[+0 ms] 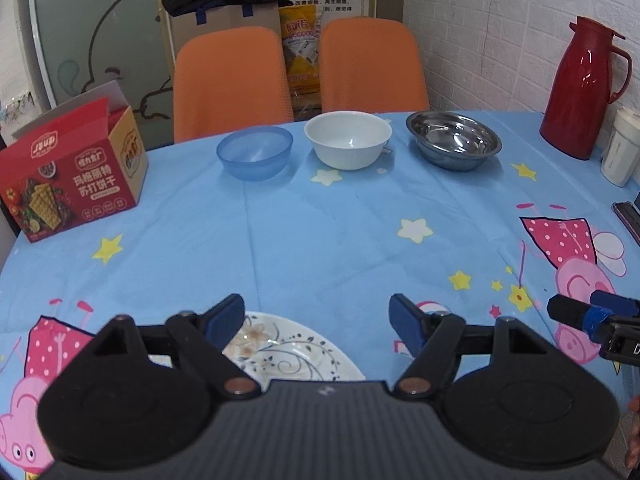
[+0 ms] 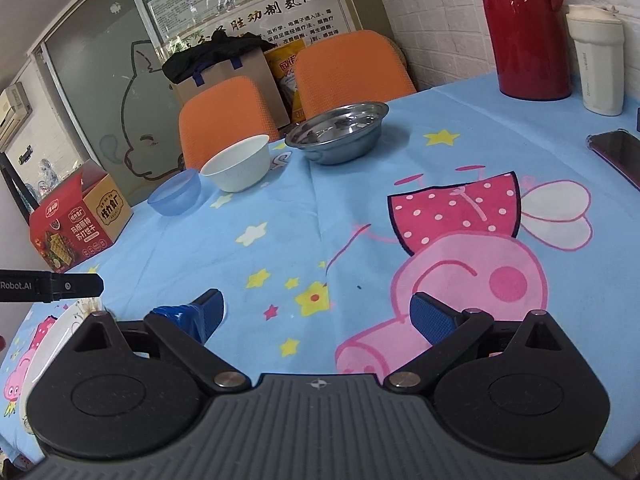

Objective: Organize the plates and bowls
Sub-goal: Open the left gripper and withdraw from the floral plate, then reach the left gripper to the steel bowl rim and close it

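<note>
You held the left gripper (image 1: 316, 320) open over the plate (image 1: 288, 352) and the right gripper (image 2: 316, 312) wide and empty, bowls (image 1: 348, 140) still unstacked

A table (image 1: 320, 240) under a blue cartoon cloth carries a far row — blue bowl (image 1: 255, 153), white bowl (image 1: 348, 139), steel bowl (image 1: 453, 139) — a red biscuit box (image 1: 72, 176) left, red jug (image 1: 580, 88) and white cup (image 1: 620, 148) right, a floral plate (image 1: 288, 354) nearest, a phone (image 2: 618, 156).
</note>
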`<state>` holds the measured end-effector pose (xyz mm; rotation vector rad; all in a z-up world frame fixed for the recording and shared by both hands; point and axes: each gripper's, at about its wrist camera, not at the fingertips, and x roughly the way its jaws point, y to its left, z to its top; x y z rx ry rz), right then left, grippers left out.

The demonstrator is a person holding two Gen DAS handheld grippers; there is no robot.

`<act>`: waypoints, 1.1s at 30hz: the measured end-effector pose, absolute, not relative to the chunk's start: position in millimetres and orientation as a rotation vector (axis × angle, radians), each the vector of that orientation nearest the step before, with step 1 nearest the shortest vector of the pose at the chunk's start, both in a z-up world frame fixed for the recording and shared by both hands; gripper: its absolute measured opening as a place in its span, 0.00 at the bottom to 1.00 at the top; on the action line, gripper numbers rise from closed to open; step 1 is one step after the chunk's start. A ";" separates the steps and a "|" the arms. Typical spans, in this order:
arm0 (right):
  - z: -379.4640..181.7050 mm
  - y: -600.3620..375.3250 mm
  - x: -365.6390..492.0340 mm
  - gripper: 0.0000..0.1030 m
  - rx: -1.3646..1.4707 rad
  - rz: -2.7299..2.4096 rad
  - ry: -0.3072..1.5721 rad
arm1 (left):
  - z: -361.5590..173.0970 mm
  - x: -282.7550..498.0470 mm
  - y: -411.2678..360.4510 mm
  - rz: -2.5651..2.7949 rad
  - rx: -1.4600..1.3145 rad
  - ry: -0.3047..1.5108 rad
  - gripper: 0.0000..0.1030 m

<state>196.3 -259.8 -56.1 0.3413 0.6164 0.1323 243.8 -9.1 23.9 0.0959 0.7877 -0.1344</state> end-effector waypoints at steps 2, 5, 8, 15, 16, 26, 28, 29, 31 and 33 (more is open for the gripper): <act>-50.1 -264.7 207.4 0.85 0.321 0.142 0.613 | 23.8 253.6 -16.0 -0.140 0.122 0.803 0.70; -32.6 -273.3 231.2 0.85 0.262 0.168 0.595 | 30.2 273.1 -26.0 -0.174 0.166 0.842 0.70; -11.3 -285.5 258.4 0.85 0.225 0.171 0.566 | 46.5 297.1 -31.3 -0.216 0.147 0.823 0.70; 5.9 -304.8 301.0 0.85 0.213 0.180 0.556 | 70.6 359.8 -44.2 -0.303 0.036 0.807 0.70; 6.6 -306.3 306.9 0.85 0.206 0.181 0.559 | 75.2 369.1 -48.5 -0.318 0.033 0.798 0.70; 24.7 -319.6 403.7 0.85 0.199 0.150 0.642 | 74.4 495.7 -128.0 -0.456 0.035 0.862 0.70; 10.1 -318.1 418.7 0.85 0.184 0.137 0.690 | 53.9 515.6 -143.7 -0.450 0.073 0.897 0.70; 1.1 -318.5 423.8 0.85 0.183 0.136 0.709 | 41.7 526.0 -150.1 -0.447 0.087 0.918 0.70; -12.3 -319.5 432.7 0.85 0.193 0.131 0.736 | 26.3 542.9 -159.1 -0.450 0.091 0.944 0.70; -22.1 -317.9 442.9 0.85 0.187 0.127 0.760 | 15.8 558.0 -167.4 -0.481 0.098 0.949 0.70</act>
